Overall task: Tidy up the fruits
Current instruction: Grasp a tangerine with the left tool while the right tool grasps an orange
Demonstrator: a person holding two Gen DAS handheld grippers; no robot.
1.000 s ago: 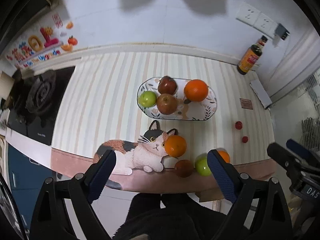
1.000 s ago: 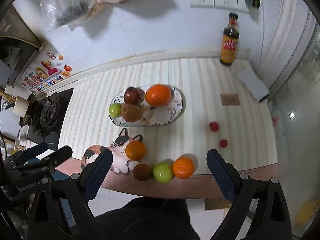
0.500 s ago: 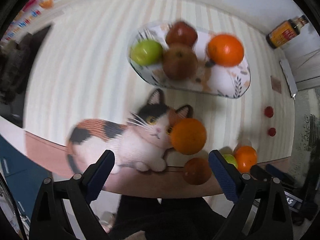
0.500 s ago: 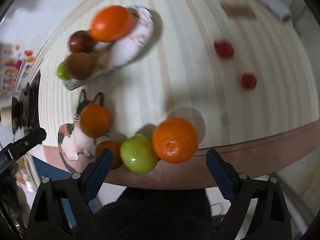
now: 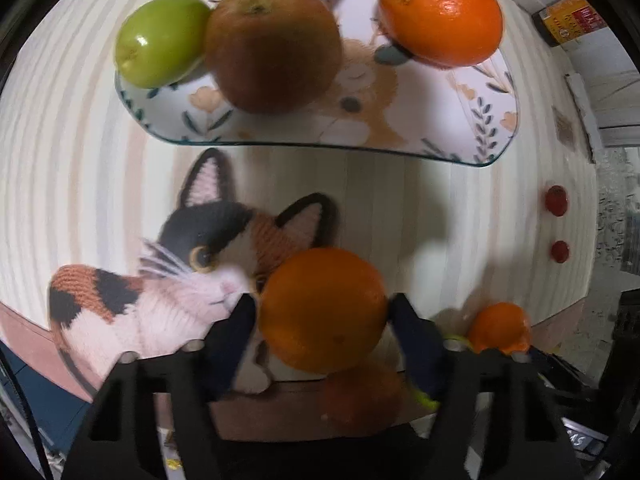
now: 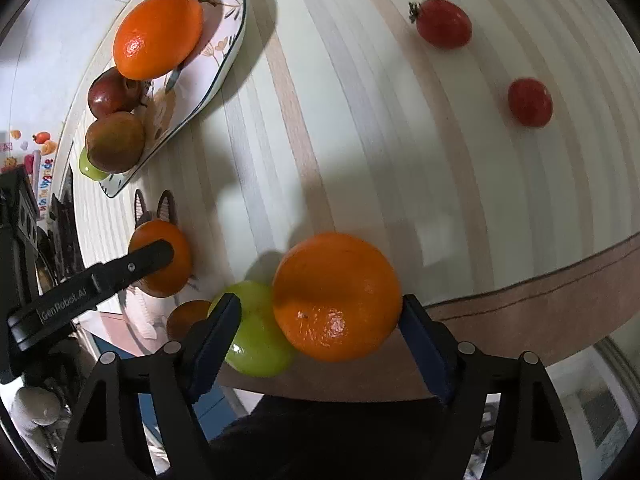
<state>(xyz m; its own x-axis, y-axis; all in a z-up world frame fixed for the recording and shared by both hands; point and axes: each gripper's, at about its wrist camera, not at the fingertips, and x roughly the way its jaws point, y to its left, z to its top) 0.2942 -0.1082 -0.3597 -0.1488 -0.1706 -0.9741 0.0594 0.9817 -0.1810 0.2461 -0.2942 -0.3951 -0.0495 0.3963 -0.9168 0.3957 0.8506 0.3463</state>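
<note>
Orange on the cat mat, bracketed by the left gripper, jaws just closing, pads seemingly touching. Second orange at the counter edge inside the right gripper, also closing; left pad on the green apple, not yet gripping. Plate holding four fruits; loose ones remaining. Round fruit, no clear long axis.

Four fruits on plate behind mat
</note>
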